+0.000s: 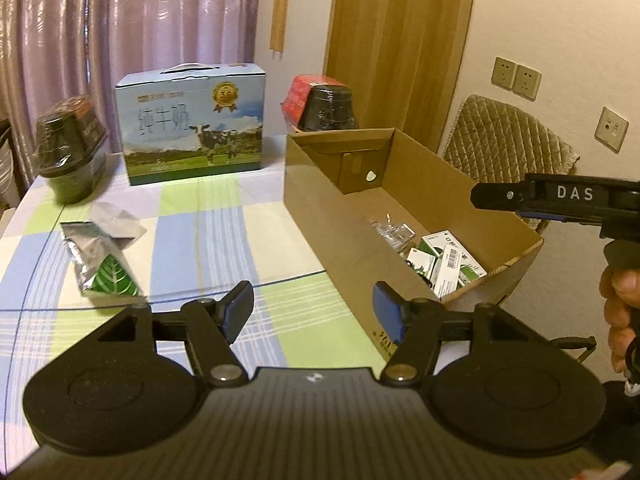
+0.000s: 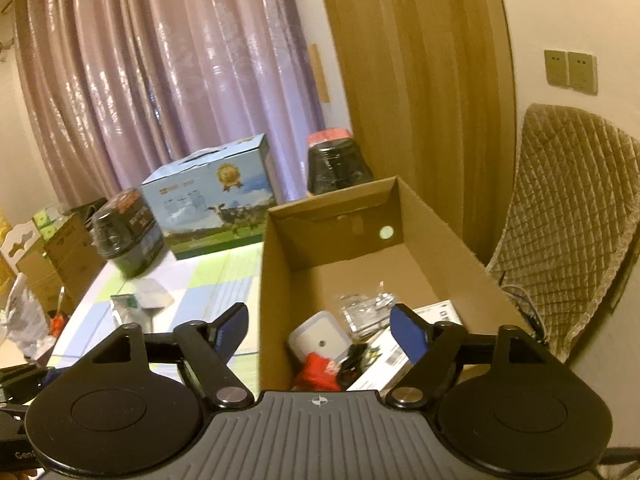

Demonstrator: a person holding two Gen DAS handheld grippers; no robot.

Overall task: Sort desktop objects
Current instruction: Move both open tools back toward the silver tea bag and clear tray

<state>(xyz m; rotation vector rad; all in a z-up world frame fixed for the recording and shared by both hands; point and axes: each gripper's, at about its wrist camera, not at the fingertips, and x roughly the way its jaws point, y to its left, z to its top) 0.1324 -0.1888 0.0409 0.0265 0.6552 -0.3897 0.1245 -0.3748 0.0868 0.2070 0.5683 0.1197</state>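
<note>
An open cardboard box (image 1: 320, 204) stands at the table's right side; it also shows in the right wrist view (image 2: 276, 280). It holds green-and-white small boxes (image 1: 444, 260), a clear plastic packet (image 1: 394, 232), a white square item (image 2: 320, 340) and a red item (image 2: 316, 372). A silver and green foil pouch (image 1: 100, 260) lies on the checked tablecloth at the left. My left gripper (image 1: 314, 312) is open and empty above the table beside the box. My right gripper (image 2: 320, 330) is open and empty above the box's near end.
A blue milk carton box (image 1: 192, 124) stands at the back. A dark wrapped pot (image 1: 68, 152) sits back left, another (image 1: 328, 108) behind the cardboard box. A padded chair (image 2: 568, 220) stands right. Cartons (image 2: 60, 260) sit beyond the table's left edge.
</note>
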